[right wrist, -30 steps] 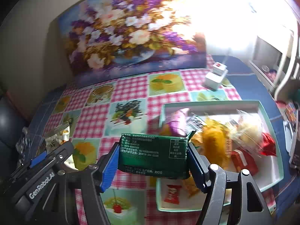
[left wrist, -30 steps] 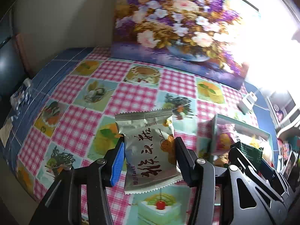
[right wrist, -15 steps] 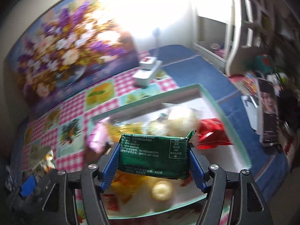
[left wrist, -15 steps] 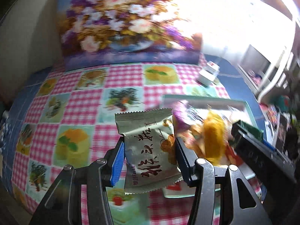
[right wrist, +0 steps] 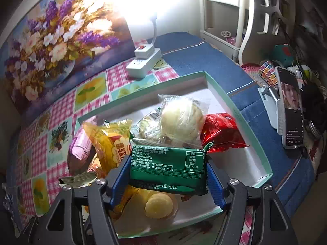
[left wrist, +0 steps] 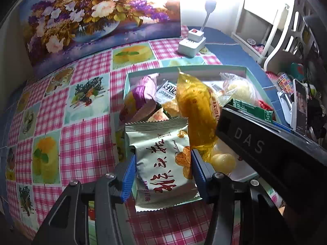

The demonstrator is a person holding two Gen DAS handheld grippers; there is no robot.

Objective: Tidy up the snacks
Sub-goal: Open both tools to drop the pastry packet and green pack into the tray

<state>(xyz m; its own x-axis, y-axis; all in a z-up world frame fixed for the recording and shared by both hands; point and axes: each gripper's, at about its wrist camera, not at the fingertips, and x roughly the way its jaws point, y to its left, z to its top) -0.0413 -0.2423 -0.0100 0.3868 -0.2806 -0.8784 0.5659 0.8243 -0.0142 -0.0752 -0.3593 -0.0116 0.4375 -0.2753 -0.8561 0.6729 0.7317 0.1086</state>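
My left gripper [left wrist: 163, 163] is shut on a silver snack packet [left wrist: 163, 163] with red characters, held above the near left corner of the teal-rimmed white tray [left wrist: 184, 67]. In the right wrist view my right gripper [right wrist: 167, 163] is shut on a green packet [right wrist: 167, 165], over the tray's [right wrist: 235, 110] middle. Below lie a yellow packet [right wrist: 110, 143], a purple packet [right wrist: 81, 149], a clear-wrapped bun [right wrist: 181, 118], a red packet [right wrist: 220, 130] and a round yellow pastry [right wrist: 159, 204]. The right gripper's black body [left wrist: 255, 140] crosses the left wrist view at the right.
A white power strip [right wrist: 143, 63] with a bright lamp stands behind the tray. A flower painting [left wrist: 92, 10] leans on the wall at the back. A phone on a stand [right wrist: 290, 106] and clutter sit right of the tray on blue cloth. The checked tablecloth [left wrist: 85, 138] spreads left.
Both grippers have carried their packets rightwards from over the checked cloth to over the tray and come lower. Each packet stays gripped.
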